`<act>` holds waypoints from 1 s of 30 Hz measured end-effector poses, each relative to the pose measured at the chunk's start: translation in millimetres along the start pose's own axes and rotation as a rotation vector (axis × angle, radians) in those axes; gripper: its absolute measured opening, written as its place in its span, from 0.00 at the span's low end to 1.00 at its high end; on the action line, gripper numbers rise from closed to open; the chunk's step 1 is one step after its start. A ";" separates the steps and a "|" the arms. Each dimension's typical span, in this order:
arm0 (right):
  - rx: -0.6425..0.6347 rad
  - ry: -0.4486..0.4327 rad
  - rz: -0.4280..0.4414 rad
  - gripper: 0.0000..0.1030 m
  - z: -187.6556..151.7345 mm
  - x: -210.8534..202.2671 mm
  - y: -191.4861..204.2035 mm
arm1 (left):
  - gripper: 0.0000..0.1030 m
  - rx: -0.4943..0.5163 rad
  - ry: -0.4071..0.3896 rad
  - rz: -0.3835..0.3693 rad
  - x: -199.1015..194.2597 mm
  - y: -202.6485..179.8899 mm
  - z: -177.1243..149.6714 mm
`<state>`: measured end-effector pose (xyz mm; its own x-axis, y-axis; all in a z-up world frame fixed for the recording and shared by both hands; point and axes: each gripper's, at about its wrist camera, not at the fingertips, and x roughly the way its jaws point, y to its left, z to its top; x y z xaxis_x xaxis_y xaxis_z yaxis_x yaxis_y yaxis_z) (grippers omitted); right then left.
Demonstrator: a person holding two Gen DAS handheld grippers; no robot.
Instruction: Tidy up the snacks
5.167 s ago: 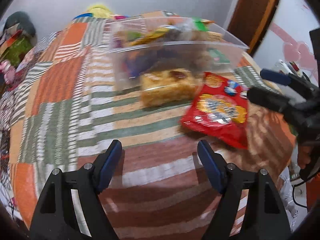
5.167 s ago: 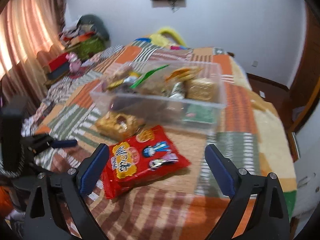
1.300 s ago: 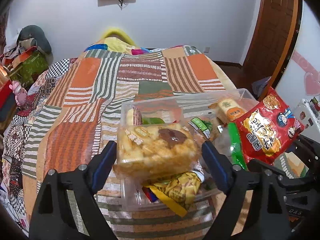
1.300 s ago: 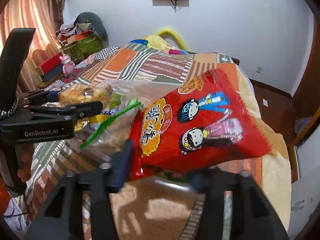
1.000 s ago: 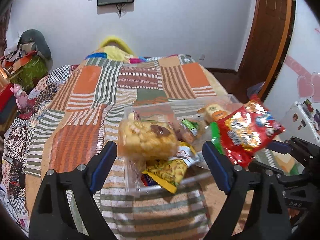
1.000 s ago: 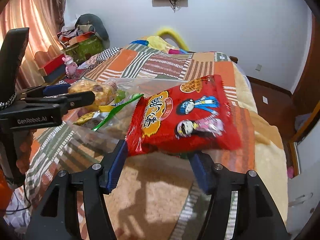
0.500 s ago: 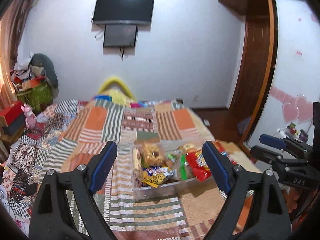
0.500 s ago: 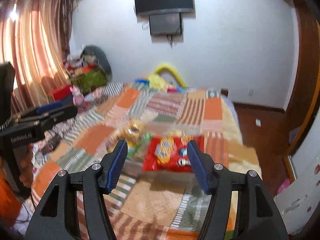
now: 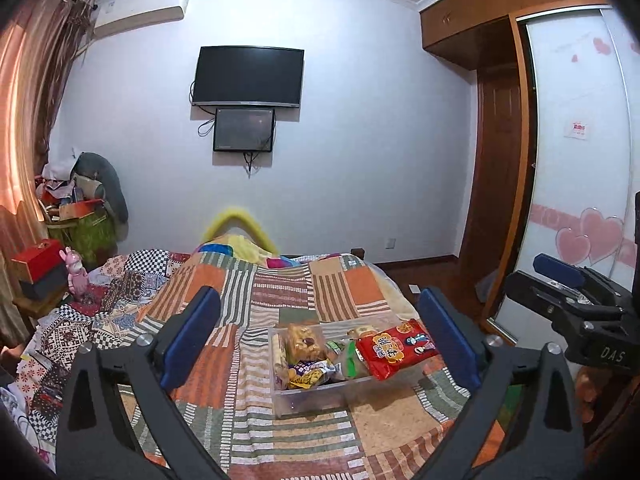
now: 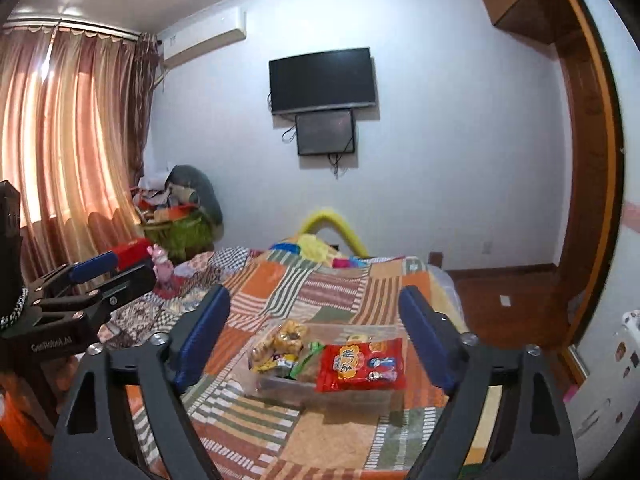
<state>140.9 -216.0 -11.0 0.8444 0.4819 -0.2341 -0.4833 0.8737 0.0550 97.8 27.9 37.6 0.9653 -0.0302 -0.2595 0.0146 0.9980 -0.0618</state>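
Note:
A clear plastic bin (image 9: 312, 400) (image 10: 280, 390) sits on the patchwork bed, full of snack packs. A red snack bag (image 9: 394, 354) (image 10: 360, 364) lies on top at its right side. A yellow pastry pack (image 9: 306, 344) (image 10: 286, 340) rests at its left. My left gripper (image 9: 318, 296) (image 10: 134, 266) hovers well back from the bin, its jaws opening with nothing between them. My right gripper (image 10: 314, 294) (image 9: 524, 272) hangs beside it, jaws also opening and empty.
The quilt (image 9: 280, 288) covers the whole bed. A wall TV (image 9: 248, 76) hangs ahead, a wooden wardrobe door (image 9: 496, 184) stands right, curtains (image 10: 68, 132) hang left. A clutter pile (image 9: 80, 216), a red box (image 9: 38, 252) and a pink toy (image 9: 74, 272) sit at the bed's left.
The pastry pack has left my left gripper and the red bag my right; both now lie in the bin. Both grippers have risen, pulled back and tilted up towards the wall.

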 end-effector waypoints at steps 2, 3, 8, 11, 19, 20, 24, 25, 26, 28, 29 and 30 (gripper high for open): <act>-0.002 -0.005 -0.023 0.94 -1.5 -1.5 2.0 | 1.00 0.003 0.006 -0.007 -0.2 -1.0 -1.2; 0.000 -0.012 -0.037 1.00 -2.3 -0.8 3.0 | 1.00 0.006 0.010 -0.010 0.0 -1.6 -1.8; 0.003 -0.003 -0.055 1.00 -5.1 -4.5 5.3 | 1.00 0.024 0.014 -0.003 0.1 -5.7 -6.0; -0.003 -0.001 -0.063 1.00 -7.3 -4.8 6.4 | 1.00 0.024 0.017 0.000 1.0 -5.2 -8.7; -0.029 0.005 -0.071 1.00 -10.8 -14.6 6.5 | 1.00 0.014 0.021 -0.013 0.9 -4.2 -11.4; -0.027 0.005 -0.070 1.00 -11.2 -15.1 6.3 | 1.00 0.014 0.021 -0.012 1.2 -4.5 -11.7; -0.024 0.005 -0.074 1.00 -13.2 -16.9 5.2 | 1.00 0.015 0.022 -0.015 1.2 -4.7 -11.7; -0.024 0.006 -0.074 1.00 -13.1 -17.0 4.8 | 1.00 0.015 0.022 -0.015 1.1 -4.8 -11.7; -0.023 0.007 -0.074 1.00 -13.2 -16.8 4.4 | 1.00 0.015 0.022 -0.016 1.1 -4.8 -11.8; -0.020 0.006 -0.074 1.00 -12.9 -17.7 3.7 | 1.00 0.013 0.023 -0.018 1.2 -4.7 -11.7; -0.018 0.006 -0.074 1.00 -12.2 -18.5 3.2 | 1.00 0.012 0.023 -0.019 1.3 -4.7 -11.8; -0.018 0.006 -0.075 1.00 -12.4 -18.4 3.0 | 1.00 0.012 0.023 -0.019 1.3 -4.7 -11.9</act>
<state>121.1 -223.1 -18.5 0.8769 0.4150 -0.2424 -0.4231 0.9059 0.0201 95.9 22.5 26.1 0.9585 -0.0507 -0.2807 0.0365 0.9978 -0.0556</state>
